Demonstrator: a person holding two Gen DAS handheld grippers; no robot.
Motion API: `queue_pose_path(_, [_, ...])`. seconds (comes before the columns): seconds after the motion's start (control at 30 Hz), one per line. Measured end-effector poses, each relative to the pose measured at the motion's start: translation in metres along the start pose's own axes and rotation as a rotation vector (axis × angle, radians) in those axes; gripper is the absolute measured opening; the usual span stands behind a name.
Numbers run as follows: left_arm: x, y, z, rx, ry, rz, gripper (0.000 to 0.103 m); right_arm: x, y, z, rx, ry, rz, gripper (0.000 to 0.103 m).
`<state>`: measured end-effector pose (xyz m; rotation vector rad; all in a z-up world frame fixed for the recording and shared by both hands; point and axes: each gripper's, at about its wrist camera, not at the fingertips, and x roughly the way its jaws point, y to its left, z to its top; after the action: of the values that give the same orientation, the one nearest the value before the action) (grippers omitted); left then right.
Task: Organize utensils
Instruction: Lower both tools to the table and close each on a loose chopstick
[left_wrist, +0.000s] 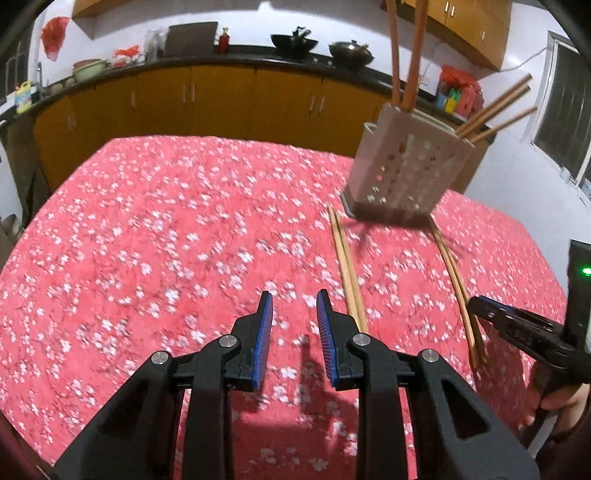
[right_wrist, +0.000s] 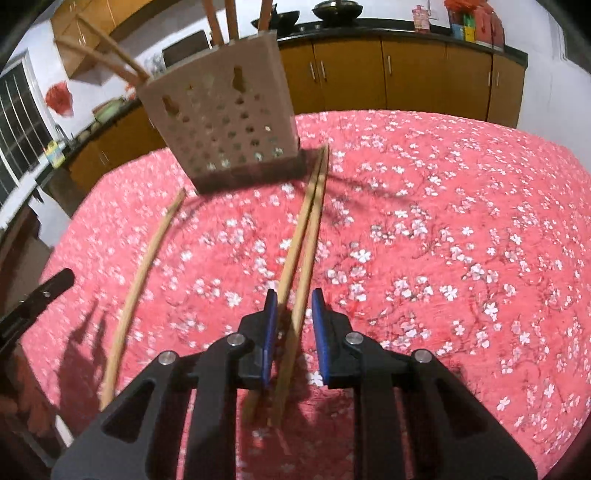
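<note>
Right hand-held gripper (right_wrist: 293, 308) open astride 2 chopsticks (right_wrist: 301, 236), 2 more (left_wrist: 347, 273) beside holder (right_wrist: 225, 122)

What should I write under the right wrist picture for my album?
Open right gripper straddles a chopstick pair on the tablecloth, pointing at the holder.

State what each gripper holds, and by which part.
Nothing is held. The left gripper is open over bare cloth; the right gripper is open, straddling a chopstick pair near its end.
</note>
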<state>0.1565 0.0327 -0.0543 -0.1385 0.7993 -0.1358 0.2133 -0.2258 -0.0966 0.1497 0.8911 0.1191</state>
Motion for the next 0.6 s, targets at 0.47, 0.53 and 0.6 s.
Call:
queue_pose_path(0.47, [0.029, -0.027, -0.024, 0.043, 0.136, -0.130, 0.025, -0.007, -0.027, -0.002, 0.025, -0.046, -0.108, 0.008])
queue_pose_path(0.53, [0.029, -0.029, -0.026, 0.053, 0.145, -0.129, 0.024, -0.006, -0.026, -0.002, 0.021, -0.048, -0.109, 0.008])
queue_pose_path(0.6, [0.030, -0.032, -0.028, 0.077, 0.141, -0.112, 0.023, -0.006, -0.027, -0.002, 0.020, -0.049, -0.108, 0.008])
